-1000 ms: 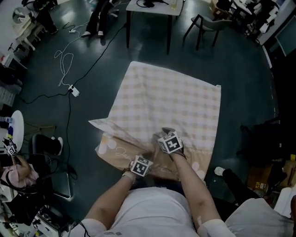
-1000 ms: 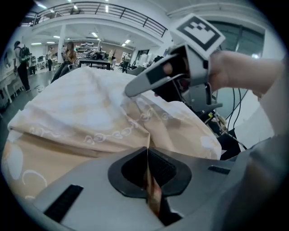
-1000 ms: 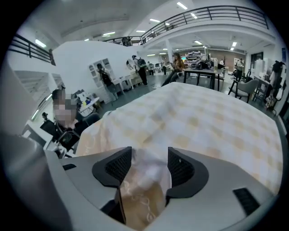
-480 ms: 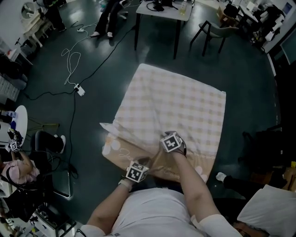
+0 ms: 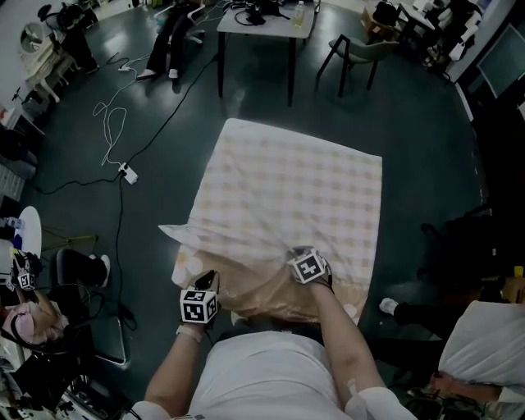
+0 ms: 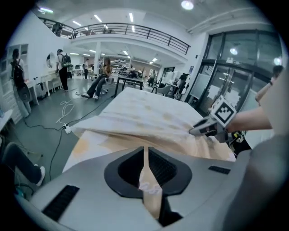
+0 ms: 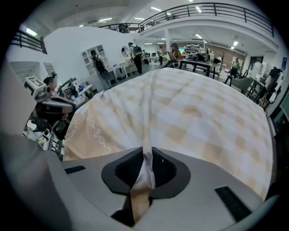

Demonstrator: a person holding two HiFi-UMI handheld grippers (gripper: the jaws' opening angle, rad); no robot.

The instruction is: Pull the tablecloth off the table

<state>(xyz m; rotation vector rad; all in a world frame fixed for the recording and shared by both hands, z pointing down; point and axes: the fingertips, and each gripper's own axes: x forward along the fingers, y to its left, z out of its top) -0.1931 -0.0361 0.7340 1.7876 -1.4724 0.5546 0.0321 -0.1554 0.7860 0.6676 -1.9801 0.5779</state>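
**You are gripping the near edge of the cloth with both grippers, set to drag it toward you.**

Head view: the pale beige-and-white checked fabric tablecloth [image 5: 287, 189] is covering the table, which is hidden underneath; its long axis is running away from you toward the white desk [image 5: 267, 20]; its near edge is bunching up; your left gripper [image 5: 207, 283] and right gripper [image 5: 302, 261] are holding it apart, probably to spread the pull. Left gripper view: the jaws are pressing together on a thin fold of cloth. Right gripper view: the jaws have just been closing and are pinching a raised ridge of cloth.
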